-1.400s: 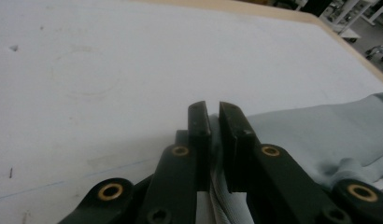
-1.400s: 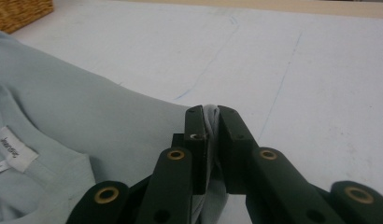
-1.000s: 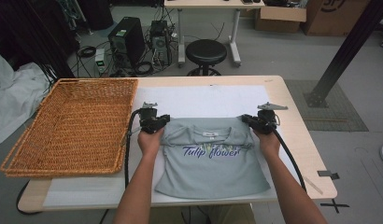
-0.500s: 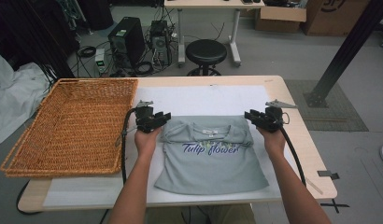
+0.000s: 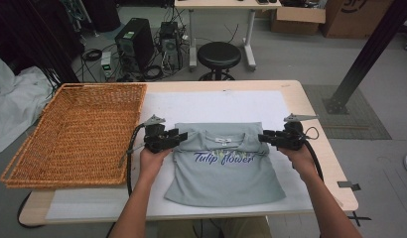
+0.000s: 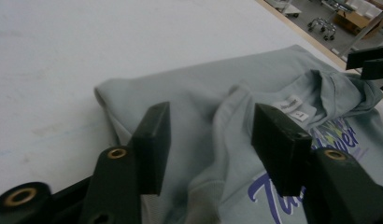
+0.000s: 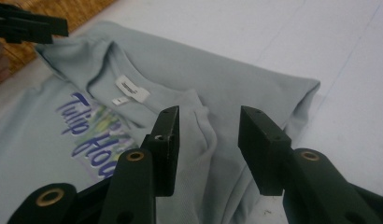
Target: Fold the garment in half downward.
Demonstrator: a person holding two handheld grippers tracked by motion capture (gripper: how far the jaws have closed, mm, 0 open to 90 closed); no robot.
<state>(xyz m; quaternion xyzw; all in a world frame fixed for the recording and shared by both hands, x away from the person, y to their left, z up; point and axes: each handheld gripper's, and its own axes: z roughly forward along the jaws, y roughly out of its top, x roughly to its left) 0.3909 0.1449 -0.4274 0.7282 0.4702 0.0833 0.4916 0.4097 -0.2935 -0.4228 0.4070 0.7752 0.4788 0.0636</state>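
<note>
Left hand-held gripper [image 5: 177, 136] is sitting at the left shoulder of the folded T-shirt [image 5: 224, 166], jaws parted, having just been opening; in the left gripper view [image 6: 210, 140] shirt fabric is lying below and between the two black jaws, not pinched. The person's left hand [image 5: 153, 157] is holding it from the near side, cable trailing down toward the near bench edge.

Right hand-held gripper [image 5: 265, 138] is sitting at the shirt's right shoulder, jaws also parted and just been opening; in the right gripper view [image 7: 206, 144] a ridge of grey cloth is lying between the jaws with gaps on both sides, so nothing is being gripped. The right hand [image 5: 301, 156] is holding it, cable looping along the forearm.

The T-shirt is lying flat on the white mat [image 5: 216, 104] near the middle of the bench [image 5: 318, 129], collar at the far side, hem toward the person, sleeves folded under. Purple "Tulip flower" print [image 5: 224, 157] is facing up, and a white neck label [image 5: 222, 140] is showing inside the collar.

A wicker basket [image 5: 77, 131] is resting on the left part of the bench, just beside the mat's left edge, well left of the shirt.

Beyond the far bench edge, a black stool [image 5: 219, 55] and computer towers [image 5: 134, 44] are standing on the floor.
</note>
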